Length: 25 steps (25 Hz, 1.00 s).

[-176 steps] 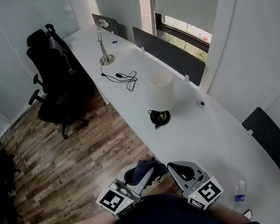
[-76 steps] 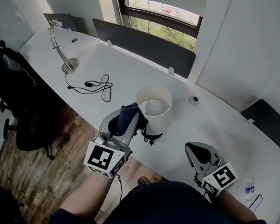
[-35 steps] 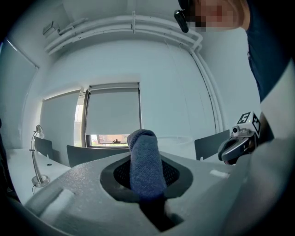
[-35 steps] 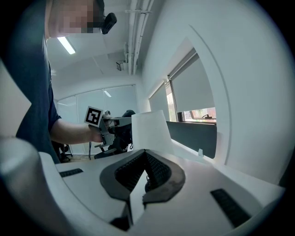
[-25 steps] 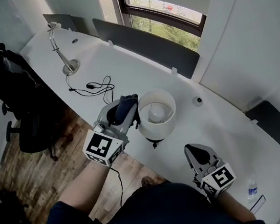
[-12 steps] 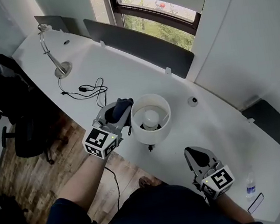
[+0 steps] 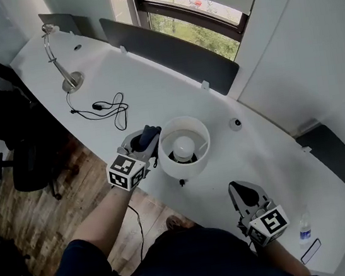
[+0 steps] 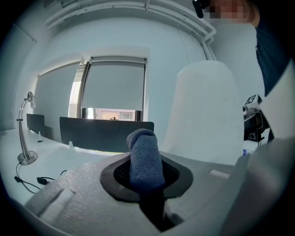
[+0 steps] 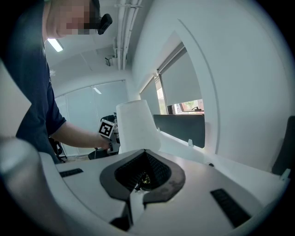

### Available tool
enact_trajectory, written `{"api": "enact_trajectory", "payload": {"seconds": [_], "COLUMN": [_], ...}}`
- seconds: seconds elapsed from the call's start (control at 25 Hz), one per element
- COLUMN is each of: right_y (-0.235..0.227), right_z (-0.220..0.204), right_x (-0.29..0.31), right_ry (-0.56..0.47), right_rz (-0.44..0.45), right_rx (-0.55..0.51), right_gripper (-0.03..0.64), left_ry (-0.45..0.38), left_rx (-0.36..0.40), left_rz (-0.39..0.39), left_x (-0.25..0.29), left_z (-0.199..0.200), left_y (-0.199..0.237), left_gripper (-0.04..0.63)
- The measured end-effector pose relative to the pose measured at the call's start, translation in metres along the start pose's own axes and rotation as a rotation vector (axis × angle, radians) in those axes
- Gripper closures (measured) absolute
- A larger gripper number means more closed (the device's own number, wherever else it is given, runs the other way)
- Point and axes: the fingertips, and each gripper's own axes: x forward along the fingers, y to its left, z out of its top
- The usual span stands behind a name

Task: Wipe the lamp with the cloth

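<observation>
Lamp (image 7: 187, 166) could tip toward three o'clock: left gripper (image 7: 143, 143) clamps blue cloth (image 7: 149, 132) at its nine; right gripper (image 7: 244, 192), jaws together, empty, idles.

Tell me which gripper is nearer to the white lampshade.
Left. The left gripper, shut on the blue cloth, is right beside the lampshade, on its left. The right gripper, shut and empty, is apart, nearer the person.

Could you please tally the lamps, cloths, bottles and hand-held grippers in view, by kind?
Lamps: 2, white shaded lamp and chrome gooseneck lamp
Cloths: 1, blue cloth
Bottles: 1, water bottle
Hand-held grippers: 2, left hand-held gripper and right hand-held gripper
Total: 6
</observation>
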Motion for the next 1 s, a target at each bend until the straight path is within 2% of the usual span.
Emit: {"api": "enact_trajectory", "payload": {"seconds": [0.28,0.52,0.76,1.0], "right_y": [0.003,0.016,0.04,0.071], "right_z": [0.003,0.012,0.017,0.024], "right_x": [-0.001,-0.001,0.0,0.002], "right_ry": [-0.012,-0.036,-0.068,-0.099], "right_rz": [0.008,0.027,0.068,0.126], "right_rx": [-0.014,-0.035,-0.066,-0.1], "right_gripper": [0.607,0.607,0.607,0.607], "left_ry": [0.065,0.038,-0.003,-0.078], "left_rx": [-0.026,-0.044,-0.046,-0.087], "left_rz": [0.062,0.114,0.063,-0.017], "left_x": [-0.013,-0.057,-0.101,-0.134], "left_z": [-0.025,-0.019,0.001,0.033], "left_y": [0.001,-0.012,-0.062,-0.124], "left_gripper": [0.529,0.529,0.529,0.529]}}
